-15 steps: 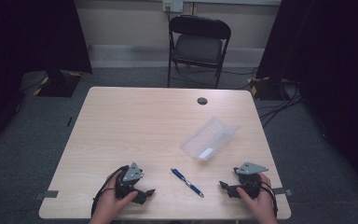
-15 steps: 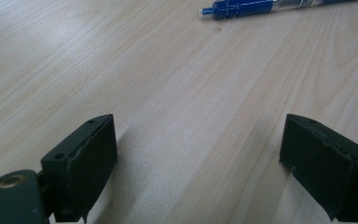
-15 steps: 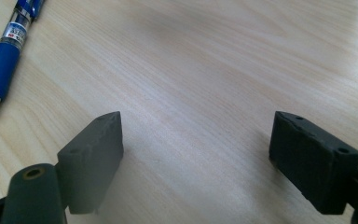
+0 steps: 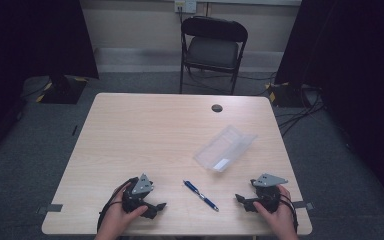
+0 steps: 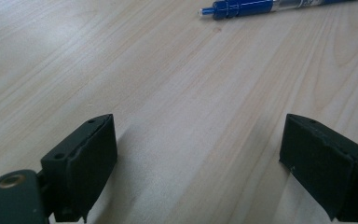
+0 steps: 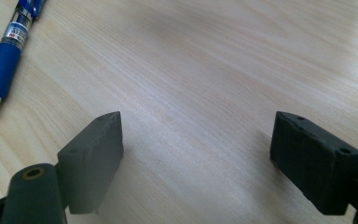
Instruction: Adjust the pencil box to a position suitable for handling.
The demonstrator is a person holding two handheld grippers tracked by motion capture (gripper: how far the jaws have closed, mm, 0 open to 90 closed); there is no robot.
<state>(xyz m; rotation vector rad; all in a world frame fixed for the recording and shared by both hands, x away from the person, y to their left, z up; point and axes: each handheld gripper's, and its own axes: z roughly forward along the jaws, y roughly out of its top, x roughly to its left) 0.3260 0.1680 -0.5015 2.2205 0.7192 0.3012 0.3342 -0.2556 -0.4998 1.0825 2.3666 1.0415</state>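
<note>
A blue pen (image 4: 200,195) lies on the wooden table (image 4: 155,135) near its front edge, between my two grippers. Beyond it to the right lies a clear plastic case (image 4: 224,148). My left gripper (image 4: 159,206) rests low on the table at front left, held by a hand, jaws wide apart with only bare wood between them (image 5: 198,163); the pen's cap end (image 5: 242,7) lies ahead of it. My right gripper (image 4: 240,199) sits at front right, also open and empty (image 6: 198,158), with the pen's tip end (image 6: 2,65) off to its left.
A small dark round grommet (image 4: 217,108) sits in the table near its far edge. A black folding chair (image 4: 211,47) stands behind the table. Cables run over the floor at the right, and dark curtains hang on both sides.
</note>
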